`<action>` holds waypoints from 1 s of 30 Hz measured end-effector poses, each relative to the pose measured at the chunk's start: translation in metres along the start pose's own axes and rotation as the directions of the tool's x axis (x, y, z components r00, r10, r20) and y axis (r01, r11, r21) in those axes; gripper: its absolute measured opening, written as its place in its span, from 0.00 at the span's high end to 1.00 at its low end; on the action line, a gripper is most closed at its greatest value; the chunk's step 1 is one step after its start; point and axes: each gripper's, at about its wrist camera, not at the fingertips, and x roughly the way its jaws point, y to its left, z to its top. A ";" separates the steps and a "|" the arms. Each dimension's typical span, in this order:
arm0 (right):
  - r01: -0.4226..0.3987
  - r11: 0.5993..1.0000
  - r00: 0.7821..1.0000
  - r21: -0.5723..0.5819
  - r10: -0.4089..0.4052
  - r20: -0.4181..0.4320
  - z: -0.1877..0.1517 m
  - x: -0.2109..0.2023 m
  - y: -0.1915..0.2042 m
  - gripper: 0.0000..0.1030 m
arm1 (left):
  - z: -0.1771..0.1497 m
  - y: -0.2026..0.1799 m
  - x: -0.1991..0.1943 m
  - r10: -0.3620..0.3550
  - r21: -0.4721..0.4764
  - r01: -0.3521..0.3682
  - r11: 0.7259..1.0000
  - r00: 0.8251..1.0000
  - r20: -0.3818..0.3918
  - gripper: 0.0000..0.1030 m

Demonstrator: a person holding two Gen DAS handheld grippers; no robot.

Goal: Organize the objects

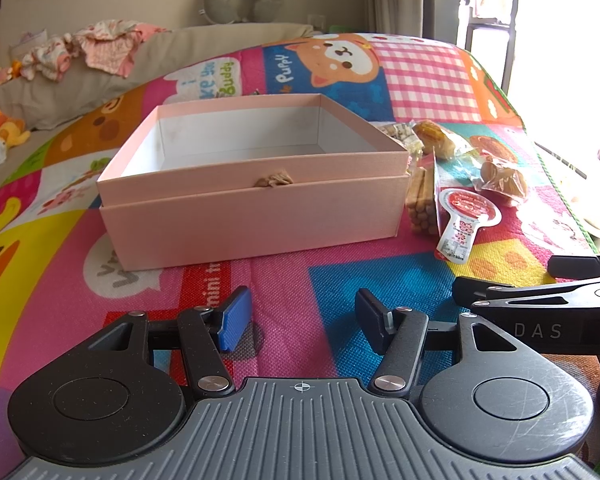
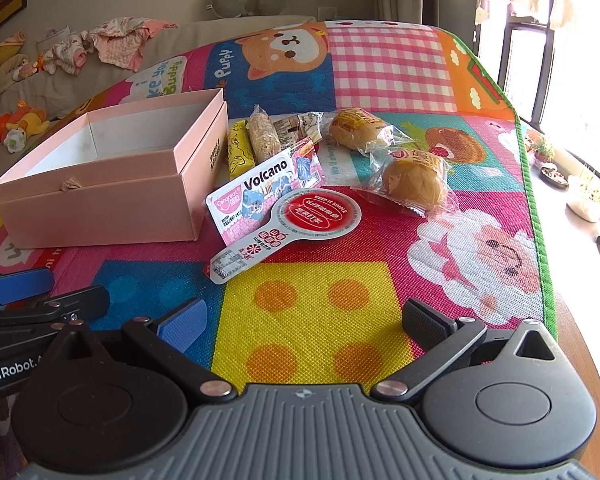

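left gripper (image 1: 302,320): jaws spread, empty, angled down over colourful cartoon play mat (image 2: 312,312) | right gripper (image 2: 304,326): jaws spread wide, empty, just beside it | open pink cardboard box (image 1: 256,208) ahead, empty | wrapped snacks right of box: red round-headed sachet (image 2: 300,224), Volcano packet (image 2: 266,196), two wrapped buns (image 2: 414,182)
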 end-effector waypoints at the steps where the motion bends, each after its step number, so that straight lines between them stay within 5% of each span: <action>1: 0.000 1.000 1.000 0.000 0.000 0.000 0.000 0.000 0.000 0.00 | 0.000 0.000 0.000 0.000 0.000 0.000 1.000 1.000 0.000 0.38; 30: -0.035 0.999 0.999 -0.027 0.036 0.002 -0.004 -0.004 -0.004 0.00 | 0.000 0.000 0.000 -0.001 -0.002 0.001 1.000 1.000 0.000 0.38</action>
